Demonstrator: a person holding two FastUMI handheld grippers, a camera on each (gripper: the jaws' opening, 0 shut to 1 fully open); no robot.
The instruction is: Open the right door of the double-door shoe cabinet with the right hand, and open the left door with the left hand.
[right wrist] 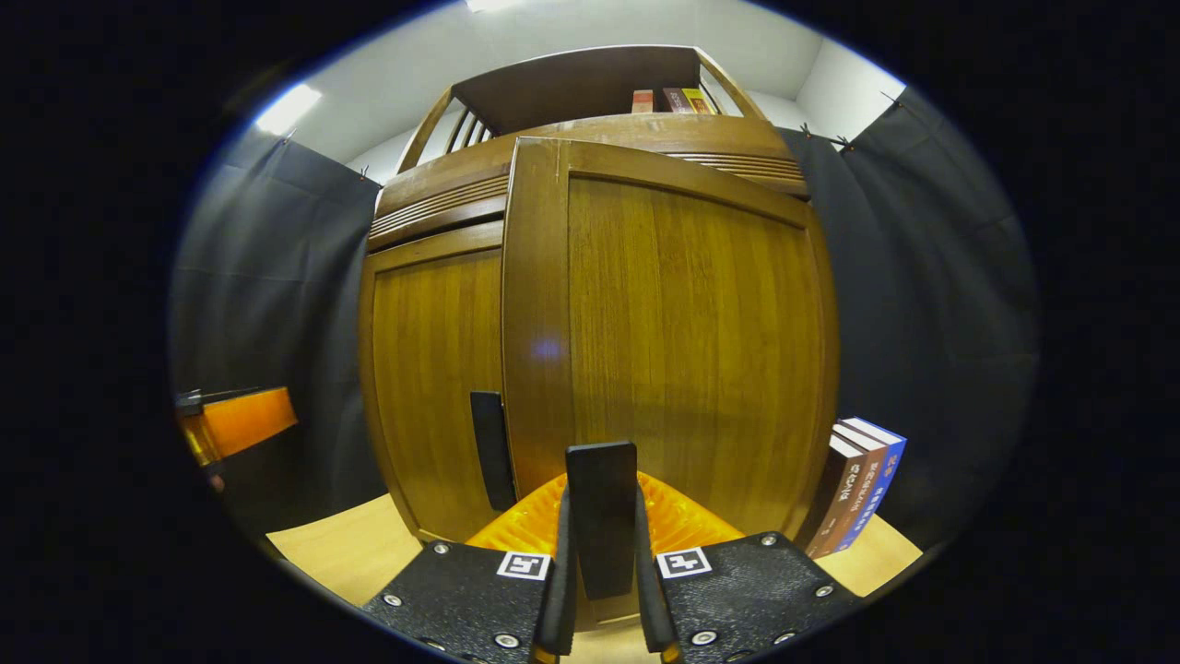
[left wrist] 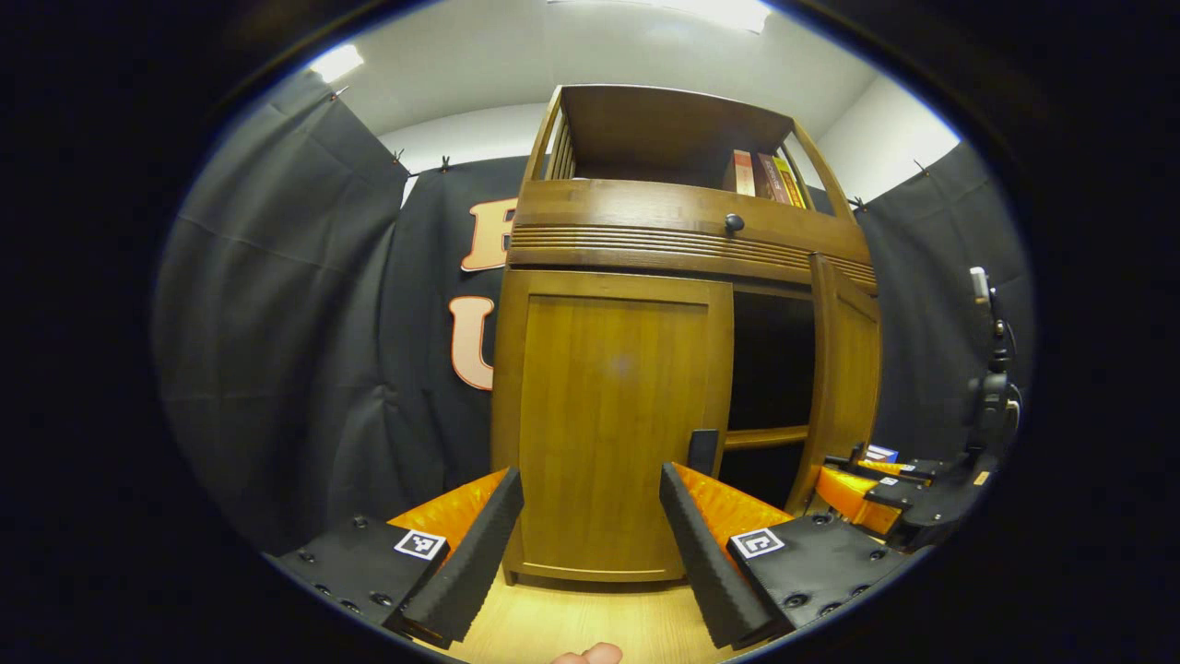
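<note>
The wooden shoe cabinet (left wrist: 645, 249) stands straight ahead in the left gripper view. Its left door (left wrist: 613, 424) is closed, with a dark vertical handle (left wrist: 702, 452) at its inner edge. The right door (left wrist: 843, 378) is swung partly outward, baring the dark inside (left wrist: 772, 360). My left gripper (left wrist: 590, 544) is open, a short way in front of the left door and touching nothing. In the right gripper view the right door (right wrist: 691, 341) looms close. My right gripper (right wrist: 601, 553) is shut on its dark handle (right wrist: 601, 498). The left door (right wrist: 433, 369) and its handle (right wrist: 491, 449) lie just to the left.
Upright books (right wrist: 862, 489) stand on the light wooden floor (left wrist: 590, 618) right of the cabinet, near the open door's swing. A drawer with a round knob (left wrist: 734, 222) and a shelf with books (left wrist: 765, 177) top the cabinet. Black cloth walls close in on both sides.
</note>
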